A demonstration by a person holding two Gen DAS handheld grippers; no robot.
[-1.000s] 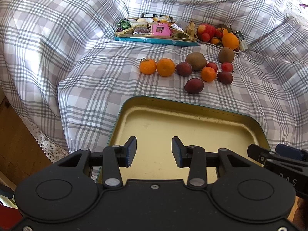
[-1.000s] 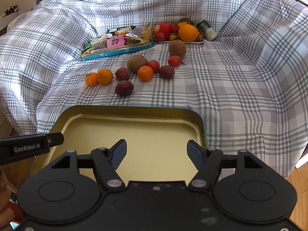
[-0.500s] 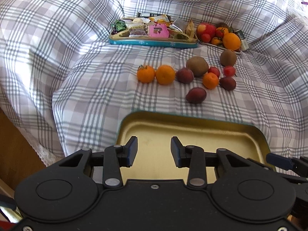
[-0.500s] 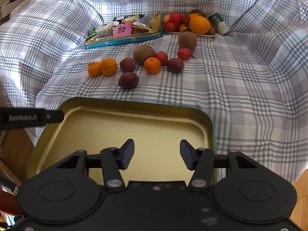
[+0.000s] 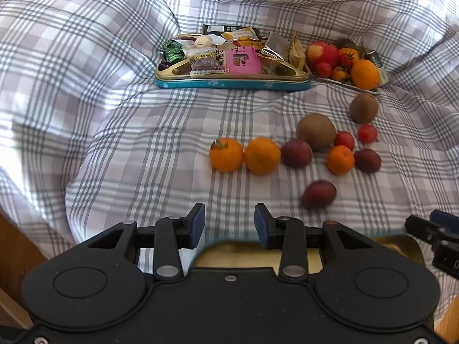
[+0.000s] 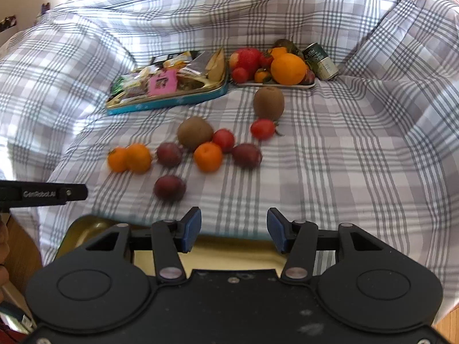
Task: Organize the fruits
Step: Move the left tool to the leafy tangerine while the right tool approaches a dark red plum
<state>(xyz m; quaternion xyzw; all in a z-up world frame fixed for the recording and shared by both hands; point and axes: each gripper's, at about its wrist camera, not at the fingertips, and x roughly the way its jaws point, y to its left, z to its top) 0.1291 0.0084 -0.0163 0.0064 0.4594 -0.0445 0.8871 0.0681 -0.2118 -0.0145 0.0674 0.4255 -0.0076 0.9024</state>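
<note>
Nine loose fruits [image 5: 298, 154] are left scattered mid-bed, presumably awaiting sorting into the gold tray [image 6: 229, 253] kept at the near edge. Both the left gripper [image 5: 229, 225] and right gripper [image 6: 233, 229] are held with fingers parted, nothing between them.

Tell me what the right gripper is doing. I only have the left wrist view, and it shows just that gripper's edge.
Observer: The right gripper has its jaws apart, with nothing between them.
Operator: Give me what lies straight ahead of it.
Observer: Only checked cloth. The nearest dark plum sits ahead and to the left of its fingers.
Operator: Name the thing half hidden behind the big orange.
Observer: A green can lying on its side, beside the right end of the fruit plate.
</note>
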